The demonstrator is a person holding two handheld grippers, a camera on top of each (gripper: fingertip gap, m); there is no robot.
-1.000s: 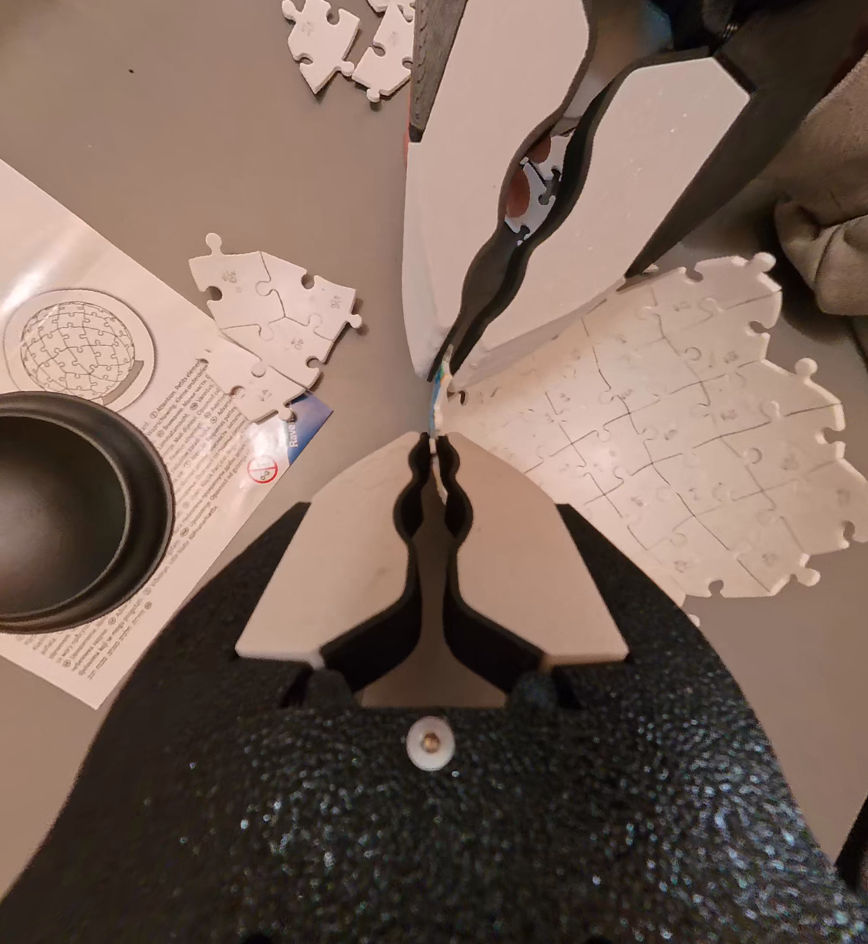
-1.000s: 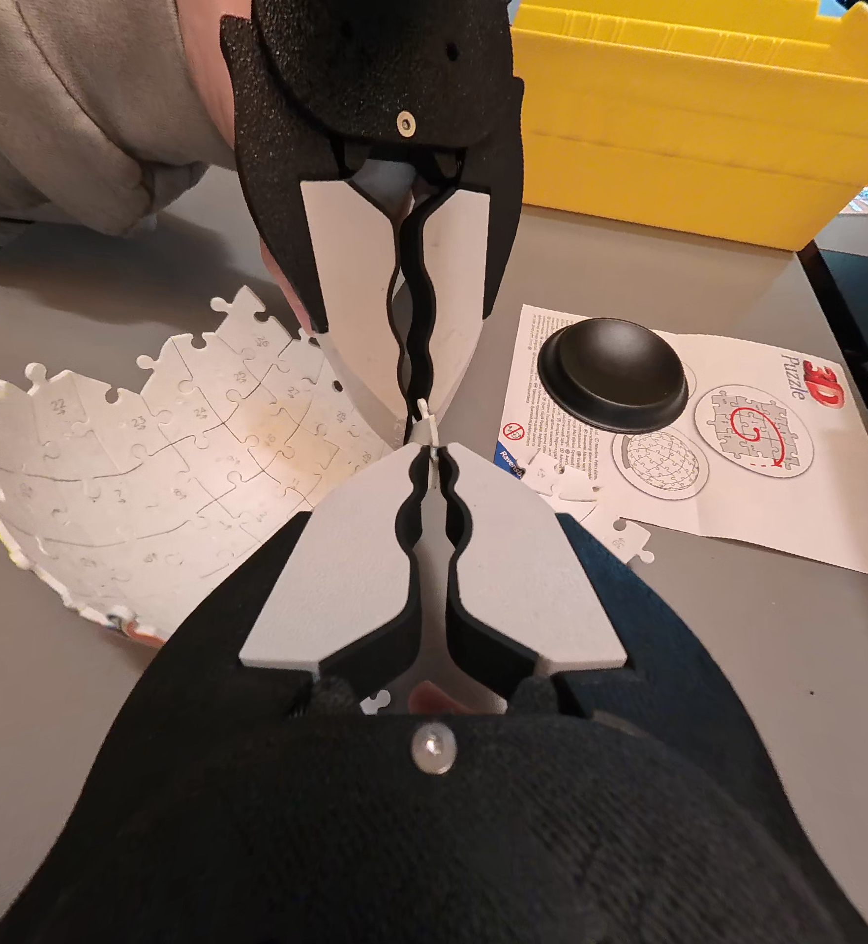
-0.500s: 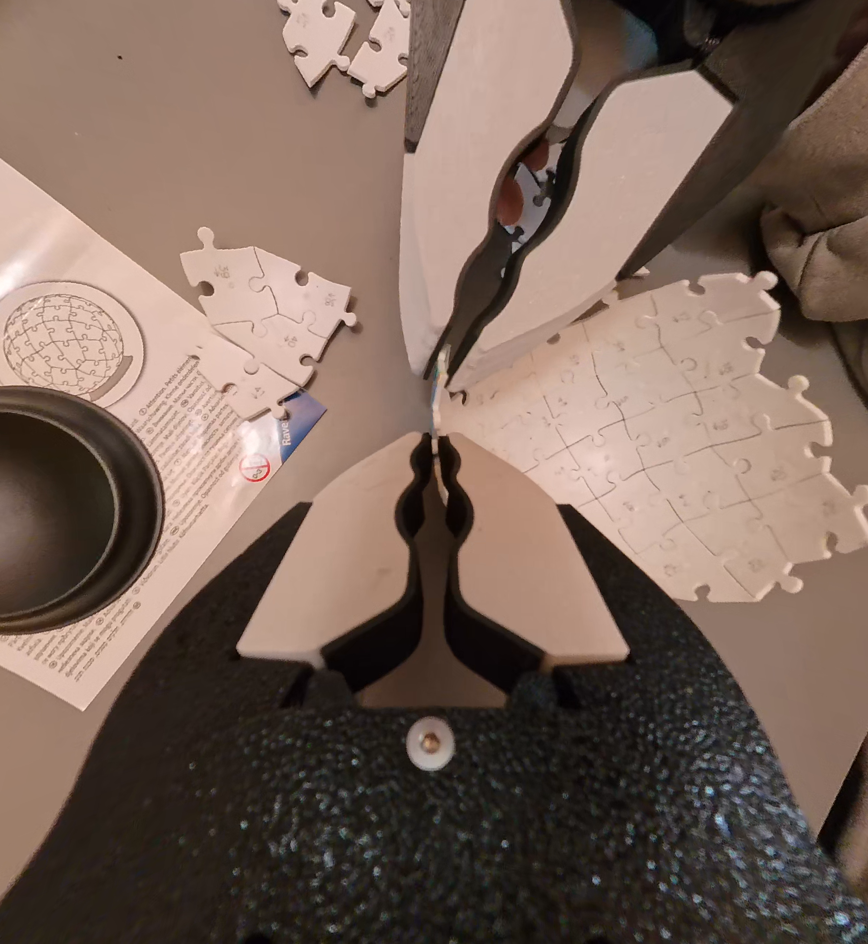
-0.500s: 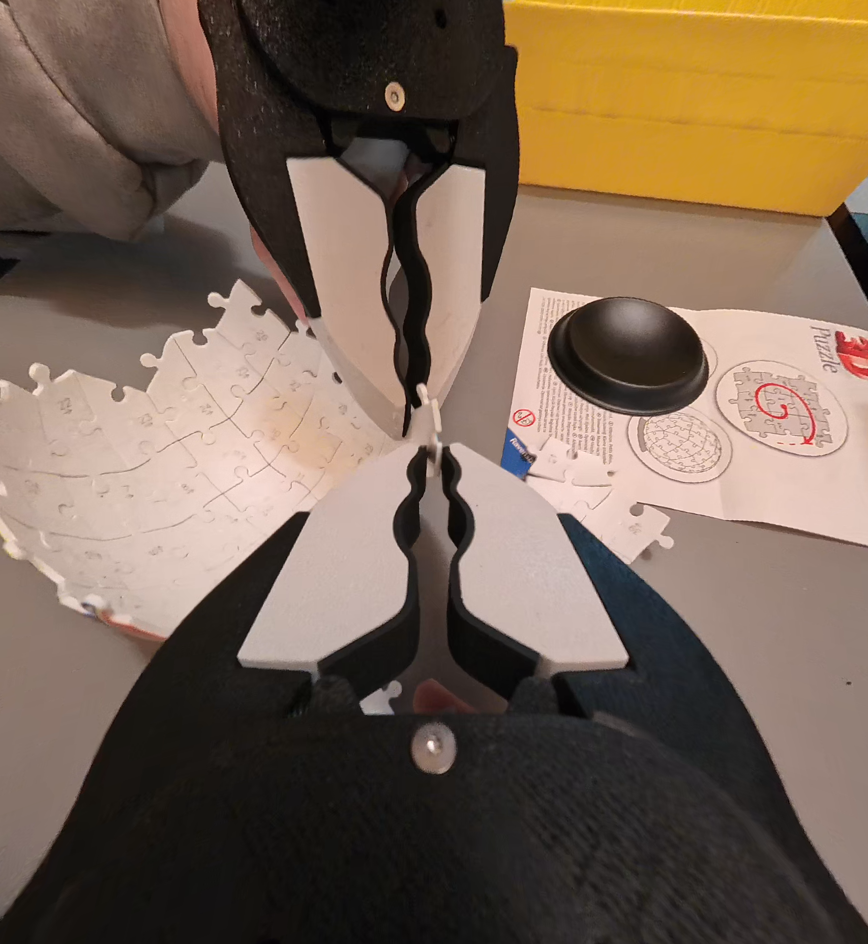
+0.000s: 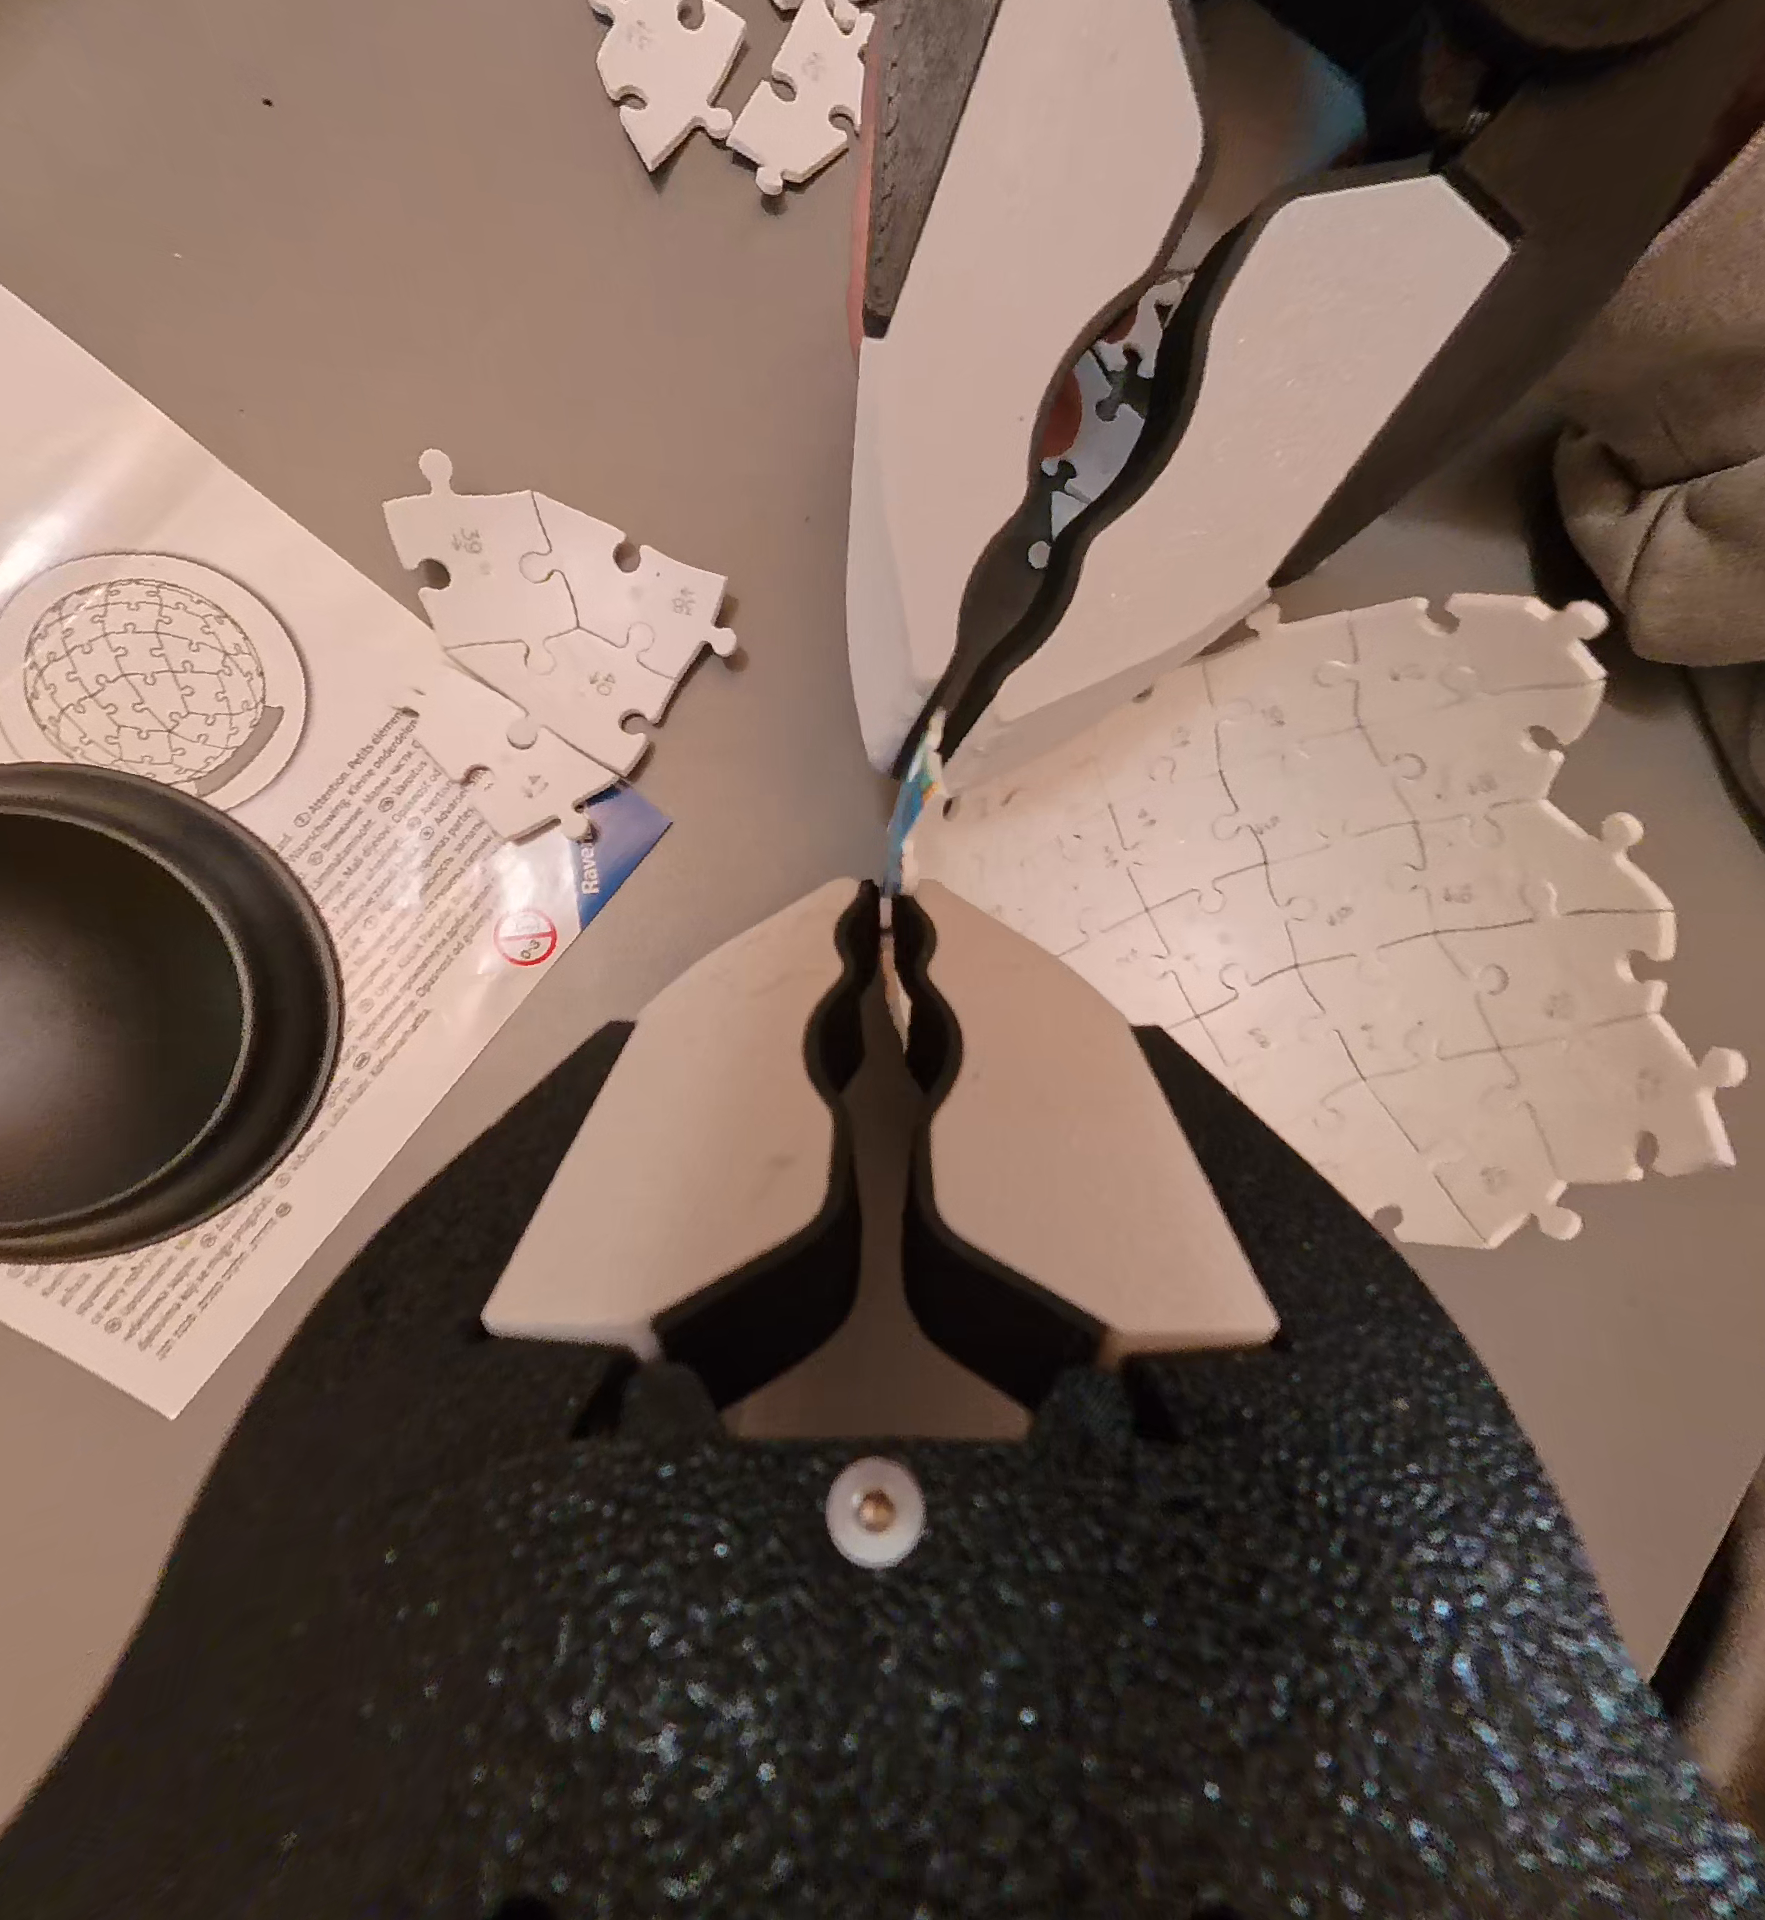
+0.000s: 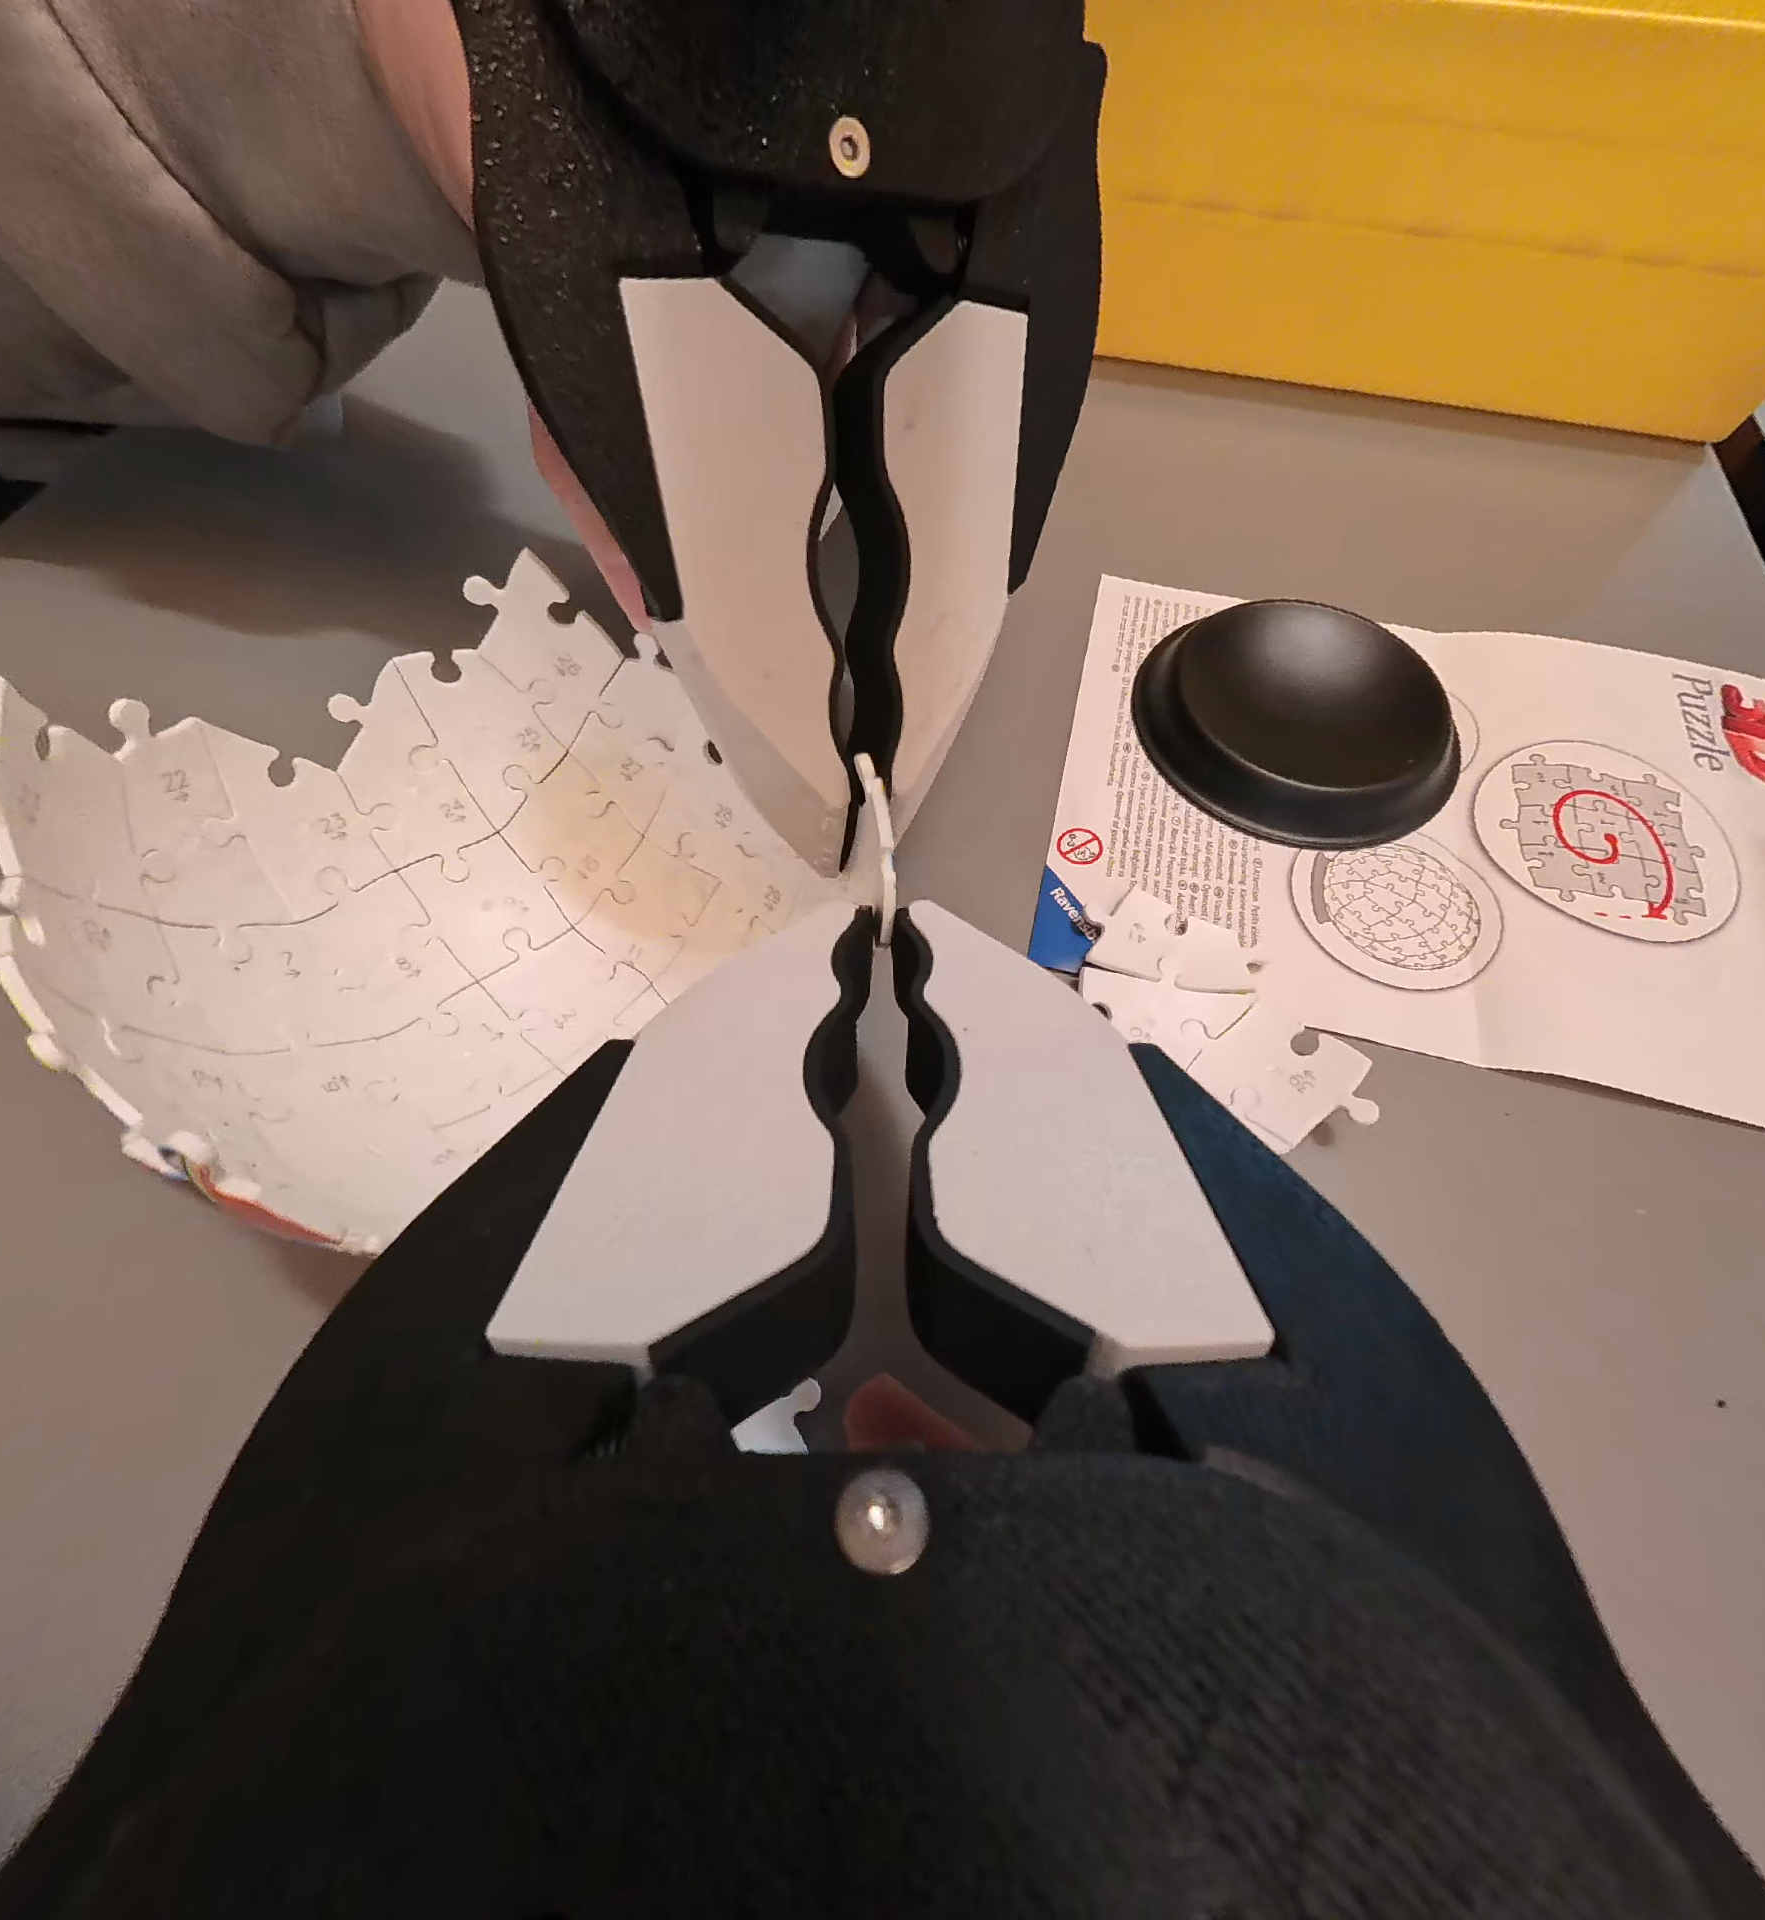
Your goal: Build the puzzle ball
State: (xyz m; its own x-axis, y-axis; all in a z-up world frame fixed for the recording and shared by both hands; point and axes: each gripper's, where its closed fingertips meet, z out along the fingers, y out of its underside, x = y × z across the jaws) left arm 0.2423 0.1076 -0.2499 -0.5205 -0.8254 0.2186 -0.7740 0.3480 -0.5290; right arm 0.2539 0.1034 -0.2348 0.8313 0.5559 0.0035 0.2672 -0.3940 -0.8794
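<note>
1. Left wrist view: left tool (image 5: 888,902) pinched on the edge of the curved puzzle shell (image 5: 1377,914), just above the grey tabletop (image 5: 338,260).
2. Right wrist view: right tool (image 6: 883,925) clamped on a single puzzle piece (image 6: 873,821), held edge-on, long axis upright, touching the shell (image 6: 338,935) rim.
3. Shell hollow side up, spreading away from both tools.
4. Black stand (image 6: 1293,717) on the leaflet (image 6: 1584,997), well apart.

Left wrist view: camera rides the left gripper (image 5: 883,899), looking steeply down on the grey table (image 5: 234,260), close over it.

Right wrist view: camera rides the right gripper (image 6: 883,914), shallower, facing across toward the yellow plastic bin (image 6: 1480,208).

Shared by both: opposing gripper tip-to-tip, curved white assembled puzzle shell (image 5: 1377,914) (image 6: 338,914), round black plastic stand (image 5: 78,1018) (image 6: 1293,717), white printed instruction sheet (image 5: 130,520) (image 6: 1636,987).
</note>
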